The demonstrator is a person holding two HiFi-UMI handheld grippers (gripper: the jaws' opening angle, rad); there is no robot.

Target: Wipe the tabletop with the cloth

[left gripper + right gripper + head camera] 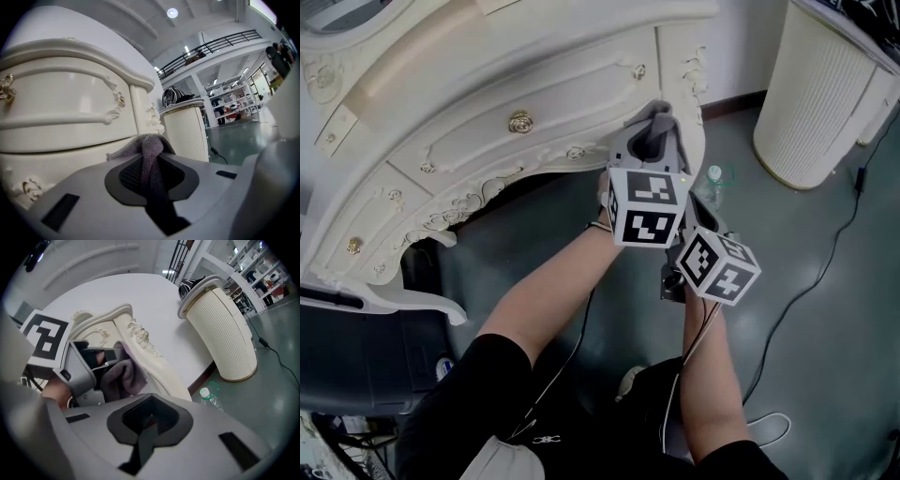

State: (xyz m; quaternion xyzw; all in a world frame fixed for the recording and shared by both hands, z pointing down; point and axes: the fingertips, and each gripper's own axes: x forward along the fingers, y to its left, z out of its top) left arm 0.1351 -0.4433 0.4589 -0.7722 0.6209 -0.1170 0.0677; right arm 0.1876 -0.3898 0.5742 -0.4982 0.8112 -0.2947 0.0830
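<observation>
One table (487, 131): cream, carved, gold knobs; its top sits above the cloth, so I'd lift to it, lay the cloth flat and sweep with even pressure.
Left gripper (152, 176): clamped on the cloth, at the table's front corner.
Right gripper (149, 420): jaws together, nothing between them, just behind the left.
Cloth (149, 143): grey, fuzzy, bunched over the jaw tips.

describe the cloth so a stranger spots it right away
Find the ornate cream dresser, then its rightmost corner. There the left gripper is shut on a grey cloth, bunched into a hump over the jaws: the only soft, fuzzy thing among hard carved surfaces.
</observation>
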